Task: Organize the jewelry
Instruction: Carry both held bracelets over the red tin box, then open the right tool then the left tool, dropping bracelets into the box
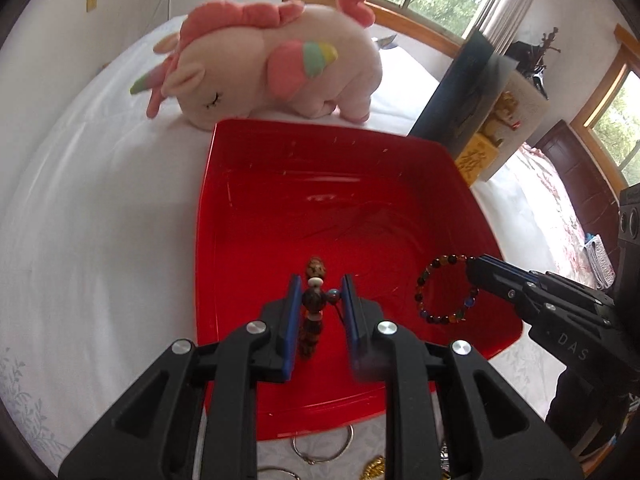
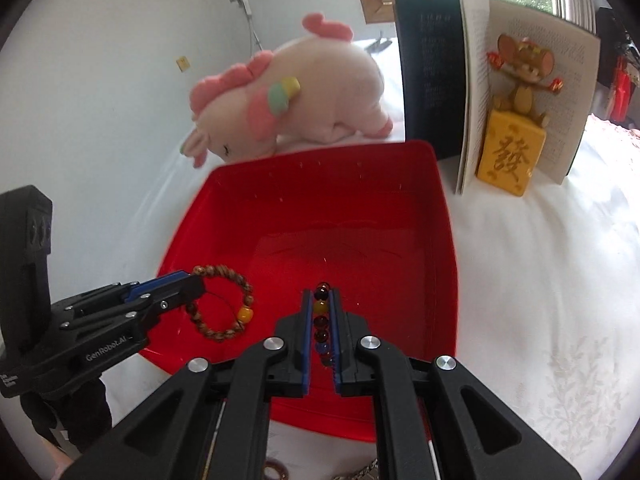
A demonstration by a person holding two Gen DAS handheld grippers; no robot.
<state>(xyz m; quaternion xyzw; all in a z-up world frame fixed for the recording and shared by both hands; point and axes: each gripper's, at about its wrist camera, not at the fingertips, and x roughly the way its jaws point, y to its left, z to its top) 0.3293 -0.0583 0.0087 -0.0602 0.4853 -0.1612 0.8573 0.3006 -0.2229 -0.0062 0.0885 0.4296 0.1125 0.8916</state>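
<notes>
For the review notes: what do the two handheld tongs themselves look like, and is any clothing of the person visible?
Both are matte black plastic. The left tongs and right tongs have angular linkage arms with silver round pivot pins and blue pads lining the fingers' inner faces. White lettering marks the bodies: "GenRobot.AI" on the left, letters reading "DAS" on the right. A dark glove or sleeve shows below each handle. No cables are visible.

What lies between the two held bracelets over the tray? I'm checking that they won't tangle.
Nothing: only bare red tray floor separates the wooden bracelet from the coloured bracelet, seen from the right wrist.
</notes>
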